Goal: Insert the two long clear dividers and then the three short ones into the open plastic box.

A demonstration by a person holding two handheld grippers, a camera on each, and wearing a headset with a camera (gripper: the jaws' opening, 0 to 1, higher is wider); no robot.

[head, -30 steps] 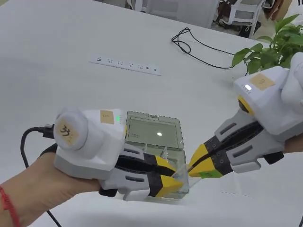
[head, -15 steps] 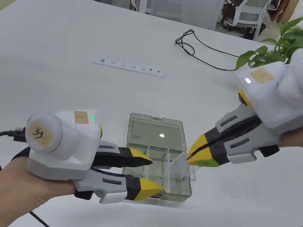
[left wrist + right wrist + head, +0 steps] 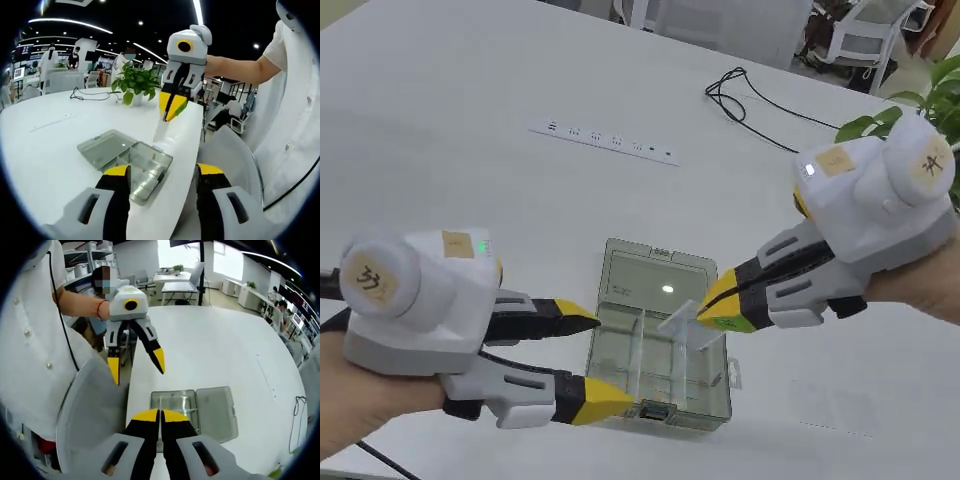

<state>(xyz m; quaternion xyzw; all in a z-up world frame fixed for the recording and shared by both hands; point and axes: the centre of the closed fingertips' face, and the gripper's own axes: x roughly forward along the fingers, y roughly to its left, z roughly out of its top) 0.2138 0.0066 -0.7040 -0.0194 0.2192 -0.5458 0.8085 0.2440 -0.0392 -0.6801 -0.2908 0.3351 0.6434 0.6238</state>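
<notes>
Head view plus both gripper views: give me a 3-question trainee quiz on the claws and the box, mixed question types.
1. True or false: the left claw has its jaws spread apart, with nothing between them.
2. Pick one. The right claw is:
A) shut on a clear divider, held above the plastic box
B) open and holding nothing
C) resting inside the box
3. Fill in: the lid of the plastic box is ____.

Key: 1 true; 2 A; 3 open.
</notes>
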